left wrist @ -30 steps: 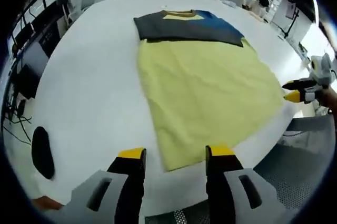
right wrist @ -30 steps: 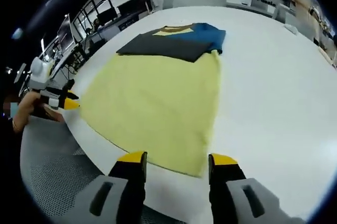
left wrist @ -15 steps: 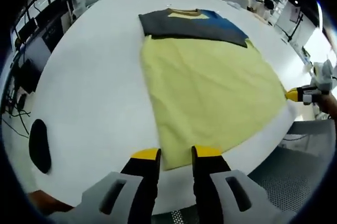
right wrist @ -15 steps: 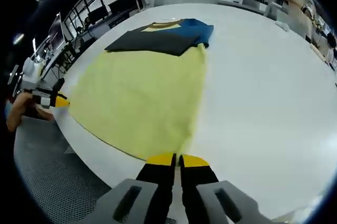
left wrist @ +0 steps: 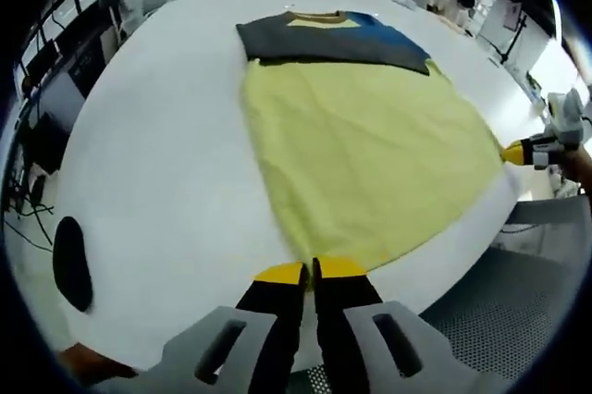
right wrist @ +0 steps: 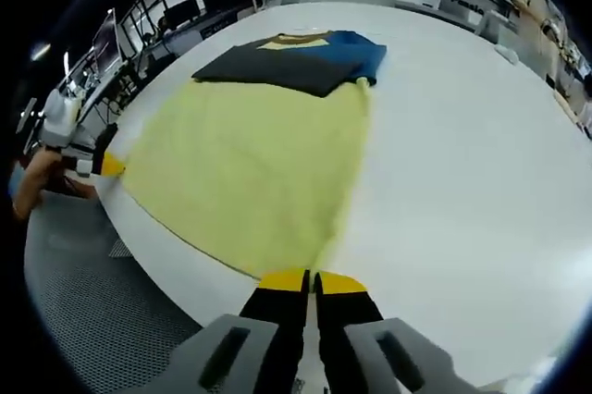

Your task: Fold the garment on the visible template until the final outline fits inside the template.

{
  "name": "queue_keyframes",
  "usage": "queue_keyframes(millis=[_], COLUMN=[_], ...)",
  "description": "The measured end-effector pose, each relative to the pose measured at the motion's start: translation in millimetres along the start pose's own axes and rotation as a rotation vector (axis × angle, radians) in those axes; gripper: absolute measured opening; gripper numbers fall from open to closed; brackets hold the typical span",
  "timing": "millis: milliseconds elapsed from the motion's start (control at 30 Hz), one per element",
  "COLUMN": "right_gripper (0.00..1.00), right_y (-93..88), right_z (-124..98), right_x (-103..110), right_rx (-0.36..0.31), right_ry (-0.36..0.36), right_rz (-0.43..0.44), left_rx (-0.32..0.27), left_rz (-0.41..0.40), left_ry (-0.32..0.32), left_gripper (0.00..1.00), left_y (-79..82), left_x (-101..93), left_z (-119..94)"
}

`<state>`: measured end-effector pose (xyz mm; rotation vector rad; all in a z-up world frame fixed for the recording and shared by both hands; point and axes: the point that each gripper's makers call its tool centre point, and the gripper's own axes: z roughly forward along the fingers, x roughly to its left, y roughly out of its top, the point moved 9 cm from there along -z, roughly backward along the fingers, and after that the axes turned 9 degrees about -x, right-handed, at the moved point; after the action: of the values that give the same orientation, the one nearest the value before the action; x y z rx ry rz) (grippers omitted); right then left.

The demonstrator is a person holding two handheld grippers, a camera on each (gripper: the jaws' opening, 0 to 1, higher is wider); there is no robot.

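A yellow garment (left wrist: 361, 135) lies flat on the white table (left wrist: 166, 135), with its dark grey and blue sleeve band (left wrist: 333, 38) folded across the far end. My left gripper (left wrist: 310, 270) is shut on the near hem corner. In the right gripper view the same garment (right wrist: 250, 153) spreads ahead, and my right gripper (right wrist: 312, 278) is shut on the other hem corner. Each gripper also appears from the side: the right gripper (left wrist: 527, 150) at the table's right edge, the left gripper (right wrist: 97, 165) at its left edge, held by a hand (right wrist: 42, 181).
A black oval patch (left wrist: 70, 263) sits on the table near the left edge. Grey perforated flooring (right wrist: 83, 311) lies below the table's rim. Desks and shelves (right wrist: 185, 15) stand beyond the far side. Bare white table (right wrist: 462, 153) stretches to the right of the garment.
My left gripper's jaws closed step by step onto the hem corner. My right gripper shut on its corner half a second ago and stays shut. The garment lies much as before.
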<state>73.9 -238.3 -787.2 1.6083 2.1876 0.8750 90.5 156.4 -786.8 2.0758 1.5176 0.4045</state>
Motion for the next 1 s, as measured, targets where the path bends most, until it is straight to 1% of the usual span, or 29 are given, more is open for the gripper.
queue_keyframes(millis=[100, 167, 333, 433, 600, 733, 900, 1000], right_gripper=[0.0, 0.0, 0.0, 0.0, 0.0, 0.0, 0.0, 0.0], right_y=[1.7, 0.6, -3.7, -6.9, -9.2, -10.4, -16.1, -18.7], right_z=[-4, -6, -11, -15, -21, -26, -29, -32], right_x=[0, 0, 4, 10, 14, 16, 18, 20], right_rx=[0.011, 0.041, 0.099, 0.146, 0.19, 0.204, 0.232, 0.252], right_ry=[0.018, 0.025, 0.048, 0.074, 0.067, 0.059, 0.061, 0.057], right_rz=[0.0, -0.022, -0.041, -0.069, -0.089, -0.1, -0.109, -0.131], left_rx=[0.013, 0.03, 0.047, 0.072, 0.112, 0.139, 0.167, 0.186], left_rz=[0.023, 0.065, 0.104, 0.129, 0.147, 0.155, 0.177, 0.187], left_ry=[-0.002, -0.014, -0.018, -0.025, -0.043, -0.055, -0.063, -0.074], left_gripper=[0.09, 0.09, 0.09, 0.09, 0.09, 0.09, 0.09, 0.09], left_y=[-1.1, -4.6, -7.2, -8.5, -13.0, -16.5, -20.8, -22.7], left_x=[-0.7, -3.5, -4.7, -3.8, -5.8, -9.7, -13.4, -14.7], left_z=[-2, -4, -7, -9, -13, -17, -20, -22])
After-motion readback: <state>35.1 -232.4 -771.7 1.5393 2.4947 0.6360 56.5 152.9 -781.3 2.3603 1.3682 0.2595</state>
